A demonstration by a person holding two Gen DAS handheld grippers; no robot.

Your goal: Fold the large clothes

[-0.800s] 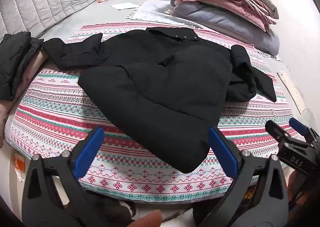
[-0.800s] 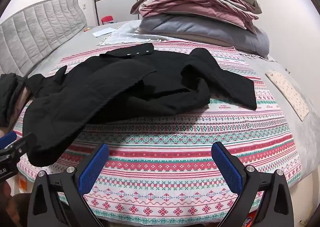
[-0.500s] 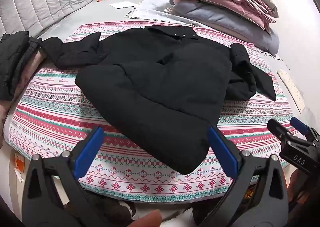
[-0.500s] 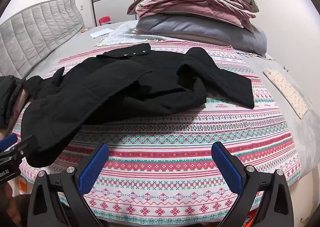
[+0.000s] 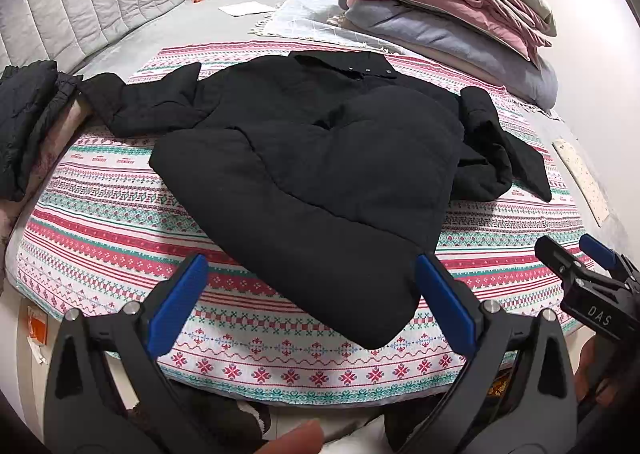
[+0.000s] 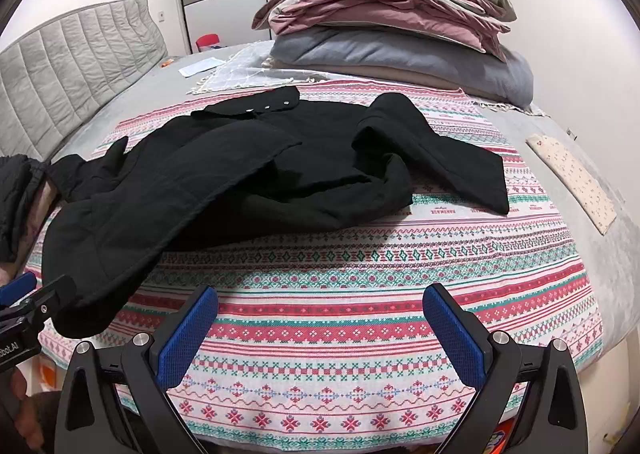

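Currently, the black jacket (image 5: pixel 320 173) is laid rumpled on the patterned blanket (image 5: pixel 120 221); both grippers' fingers (image 5: pixel 180 306) (image 6: pixel 452 334) are spread, empty.

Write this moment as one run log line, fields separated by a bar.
step: before first fold | coat: spread on blanket, untouched | left gripper: open, empty | right gripper: open, empty
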